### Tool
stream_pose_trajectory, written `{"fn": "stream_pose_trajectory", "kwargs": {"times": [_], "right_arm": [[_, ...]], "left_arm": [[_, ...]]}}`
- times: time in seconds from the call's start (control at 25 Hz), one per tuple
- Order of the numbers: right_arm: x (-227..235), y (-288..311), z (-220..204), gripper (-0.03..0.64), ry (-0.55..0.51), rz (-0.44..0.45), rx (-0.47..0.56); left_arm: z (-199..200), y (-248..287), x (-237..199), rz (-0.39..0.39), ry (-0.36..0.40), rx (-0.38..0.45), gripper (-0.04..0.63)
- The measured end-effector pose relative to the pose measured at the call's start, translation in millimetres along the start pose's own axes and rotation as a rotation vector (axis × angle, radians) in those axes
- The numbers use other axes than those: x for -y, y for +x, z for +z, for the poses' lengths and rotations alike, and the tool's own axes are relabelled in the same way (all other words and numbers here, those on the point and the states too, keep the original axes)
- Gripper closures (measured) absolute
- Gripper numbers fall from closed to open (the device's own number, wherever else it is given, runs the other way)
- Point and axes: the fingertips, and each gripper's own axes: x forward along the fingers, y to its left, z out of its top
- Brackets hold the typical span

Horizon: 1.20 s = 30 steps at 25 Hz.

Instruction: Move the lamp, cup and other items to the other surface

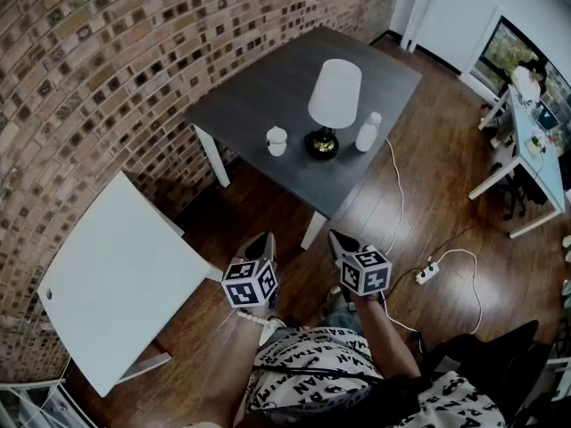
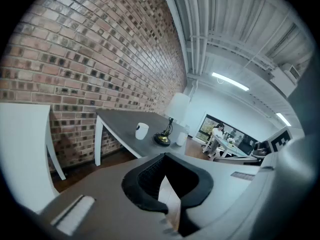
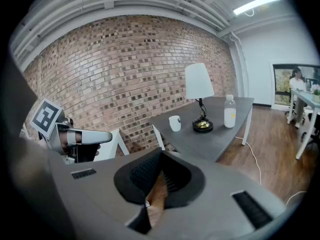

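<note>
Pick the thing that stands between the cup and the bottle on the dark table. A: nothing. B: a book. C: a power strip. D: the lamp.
D: in the head view the lamp stands on the dark table with the cup on one side and the bottle on the other.

A dark grey tabletop carries 3 things in a row near its front edge: a white cup leftmost, a lamp in the middle, and what looks like a milky bottle toward the right corner. A white tabletop stands near it on the wooden floor.
</note>
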Motion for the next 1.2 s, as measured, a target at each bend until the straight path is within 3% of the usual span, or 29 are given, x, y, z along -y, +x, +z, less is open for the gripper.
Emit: {"fn": "stream_pose_trajectory", "kwargs": {"times": [0.28,0.72,0.96,1.04,1.2], "right_arm": [[-1.7,2.5,4.0,0.609,-0.006,-0.007,0.006],[13.6,15.7,10.7,0.586,-0.008,-0.093,0.019],[23.2,84.8,31.8,0.582,-0.004,-0.021,0.016],[23.7,121.7,40.8,0.457,-0.011,0.019,-0.006],[31.5,194.8,68.6,0.377,-0.077,0.027,-0.036]], "left_arm": [[-2.7,-0.1,-6.1,-0.002,-0.008,-0.006,0.594],[1.0,8.8,-10.9,-0.014,-0.014,-0.017,0.594],[8.9,26.5,-32.7,0.033,-0.014,-0.027,0.594],[18.1,32.7,-44.3,0.063,-0.006,-0.018,0.594],[40.3,50.1,-65.8,0.12,0.007,0.003,0.594]]}}
